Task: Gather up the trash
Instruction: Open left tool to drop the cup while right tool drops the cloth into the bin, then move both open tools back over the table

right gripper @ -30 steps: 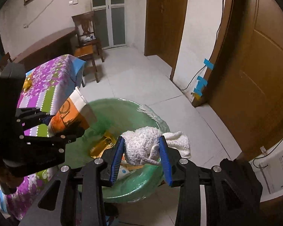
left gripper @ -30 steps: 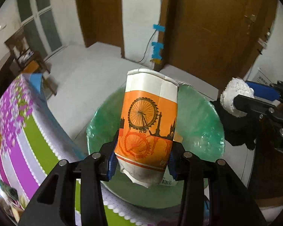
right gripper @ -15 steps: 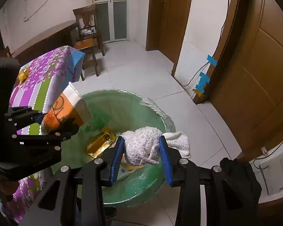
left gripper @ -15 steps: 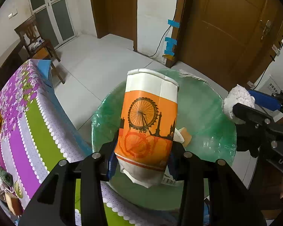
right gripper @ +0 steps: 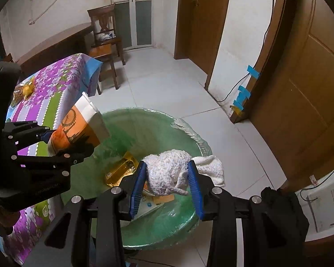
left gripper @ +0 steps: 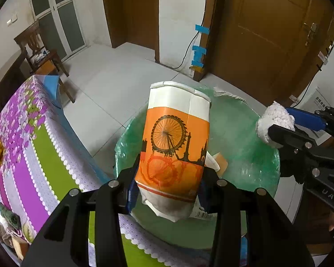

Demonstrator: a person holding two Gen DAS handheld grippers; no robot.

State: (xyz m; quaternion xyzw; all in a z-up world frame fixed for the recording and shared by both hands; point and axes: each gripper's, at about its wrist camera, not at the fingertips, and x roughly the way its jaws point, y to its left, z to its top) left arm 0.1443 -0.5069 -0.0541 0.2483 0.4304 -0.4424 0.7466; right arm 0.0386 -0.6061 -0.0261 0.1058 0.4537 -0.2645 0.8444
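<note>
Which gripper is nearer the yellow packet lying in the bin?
Right. The right gripper holds the tissue wad just above the yellow packet; the left gripper is off by the bin's edge.

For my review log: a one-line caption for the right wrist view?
Right gripper holds a white cloth over the green-lined bin; left gripper holds a paper cup.

- The left gripper (left gripper: 169,191) clamps the lower part of a crushed orange-and-white paper cup (left gripper: 174,149) printed with a Ferris wheel skyline, rim pointing toward 12 o'clock.
- Behind the cup sits a bin lined with a green plastic bag (left gripper: 251,155), with scraps inside.
- At 3 o'clock the right gripper (left gripper: 276,126) holds a white crumpled cloth (left gripper: 272,120) over the bin's rim.
- At 9 o'clock lies a purple-and-green floral tablecloth (left gripper: 29,146).
</note>
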